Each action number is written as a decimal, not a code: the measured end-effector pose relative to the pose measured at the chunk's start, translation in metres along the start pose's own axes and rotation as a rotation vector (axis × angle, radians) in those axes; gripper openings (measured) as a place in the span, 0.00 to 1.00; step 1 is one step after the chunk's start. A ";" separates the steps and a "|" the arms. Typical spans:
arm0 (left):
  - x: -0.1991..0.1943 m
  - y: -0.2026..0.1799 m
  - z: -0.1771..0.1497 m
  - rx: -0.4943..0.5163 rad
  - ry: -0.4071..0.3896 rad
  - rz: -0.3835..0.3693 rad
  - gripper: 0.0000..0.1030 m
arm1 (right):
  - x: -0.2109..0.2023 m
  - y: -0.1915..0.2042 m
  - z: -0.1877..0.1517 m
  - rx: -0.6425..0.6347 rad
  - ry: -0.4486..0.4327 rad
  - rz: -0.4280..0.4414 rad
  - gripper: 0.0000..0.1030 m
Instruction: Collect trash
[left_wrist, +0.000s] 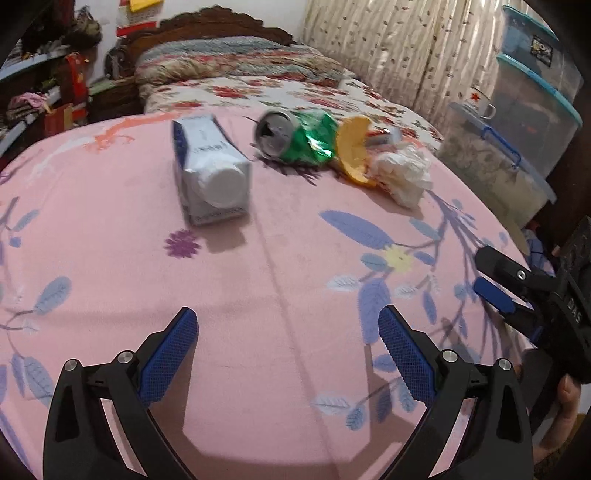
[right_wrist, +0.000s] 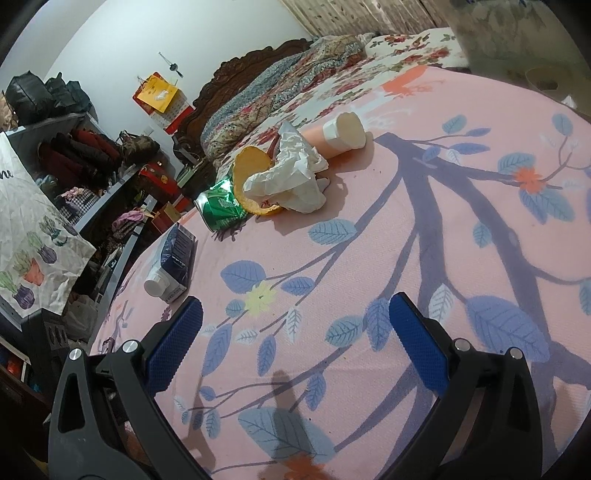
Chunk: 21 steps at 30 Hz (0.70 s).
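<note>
Left claw (left_wrist: 288, 325) open, empty, above pink floral bedspread (left_wrist: 280, 266). Right claw (right_wrist: 295, 317) open, empty. White-capped blue-white carton (left_wrist: 208, 171), crushed green can (left_wrist: 295, 138), orange peel (left_wrist: 352, 147), crumpled white tissue (left_wrist: 404, 173) lie ahead on bedspread.

On the blanket (left_wrist: 258, 295), the carton (left_wrist: 210, 170) lies left of the can (left_wrist: 295, 138), with peel (left_wrist: 354, 147) and tissue (left_wrist: 402, 173) rightward.

Carton (left_wrist: 210, 168), crushed can (left_wrist: 295, 137), tissue (left_wrist: 402, 173) beyond spread tool (left_wrist: 288, 332)
</note>
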<state>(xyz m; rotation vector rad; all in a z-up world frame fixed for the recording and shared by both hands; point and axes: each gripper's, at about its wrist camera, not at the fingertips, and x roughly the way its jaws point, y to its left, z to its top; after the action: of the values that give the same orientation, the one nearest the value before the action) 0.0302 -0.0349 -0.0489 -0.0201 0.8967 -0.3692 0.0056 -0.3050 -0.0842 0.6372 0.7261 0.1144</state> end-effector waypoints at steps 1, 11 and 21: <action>-0.003 0.001 0.001 0.001 -0.017 0.011 0.91 | 0.000 0.001 -0.001 -0.004 0.000 -0.008 0.97; -0.018 0.010 0.022 0.058 -0.126 0.151 0.92 | 0.012 0.026 -0.007 -0.129 0.057 -0.122 0.97; -0.009 0.041 0.029 -0.021 -0.093 0.257 0.92 | 0.014 0.026 -0.009 -0.142 0.062 -0.130 0.97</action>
<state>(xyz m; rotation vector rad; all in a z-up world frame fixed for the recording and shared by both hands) 0.0593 0.0031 -0.0309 0.0578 0.7994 -0.1179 0.0136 -0.2748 -0.0821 0.4512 0.8096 0.0655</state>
